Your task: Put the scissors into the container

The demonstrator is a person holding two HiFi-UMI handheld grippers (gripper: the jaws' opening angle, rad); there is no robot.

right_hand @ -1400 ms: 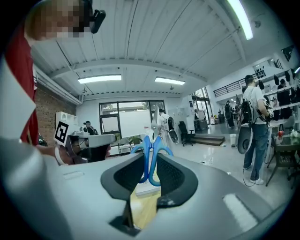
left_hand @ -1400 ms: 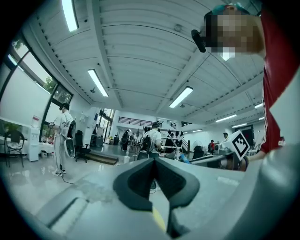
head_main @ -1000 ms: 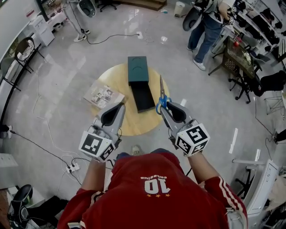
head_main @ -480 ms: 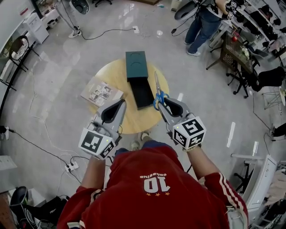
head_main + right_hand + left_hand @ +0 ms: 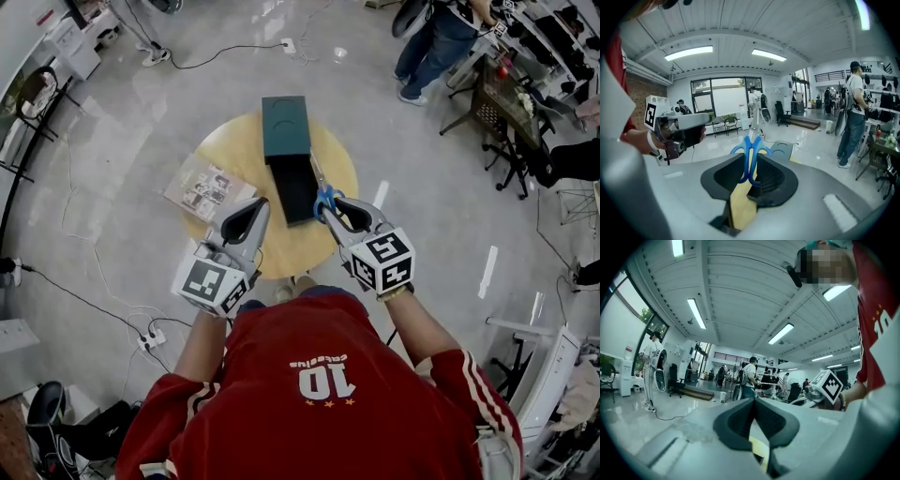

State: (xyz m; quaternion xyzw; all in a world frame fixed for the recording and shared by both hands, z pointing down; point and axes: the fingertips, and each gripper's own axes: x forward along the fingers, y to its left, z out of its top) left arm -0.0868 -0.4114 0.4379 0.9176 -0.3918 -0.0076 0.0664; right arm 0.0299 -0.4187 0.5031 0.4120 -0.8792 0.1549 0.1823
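The left gripper (image 5: 253,204) hangs closed and empty over the tabletop's (image 5: 225,155) near edge, out of the way, while the right gripper (image 5: 332,206) clamps the scissors (image 5: 319,178) by their blue handles, blades pointing away along the right edge of the open container (image 5: 292,187) at the table's centre, seemingly ready for lowering in.

A large white "10" stands on the person's red shirt (image 5: 319,375). The line of small white lettering just above the number is too small to read, and small white stars sit below it. The cube (image 5: 208,284) on the left gripper (image 5: 260,202) and the cube (image 5: 384,261) on the right gripper (image 5: 330,203) carry black-and-white square patterns, with no letters or digits. The print on the booklet (image 5: 208,187) cannot be read.
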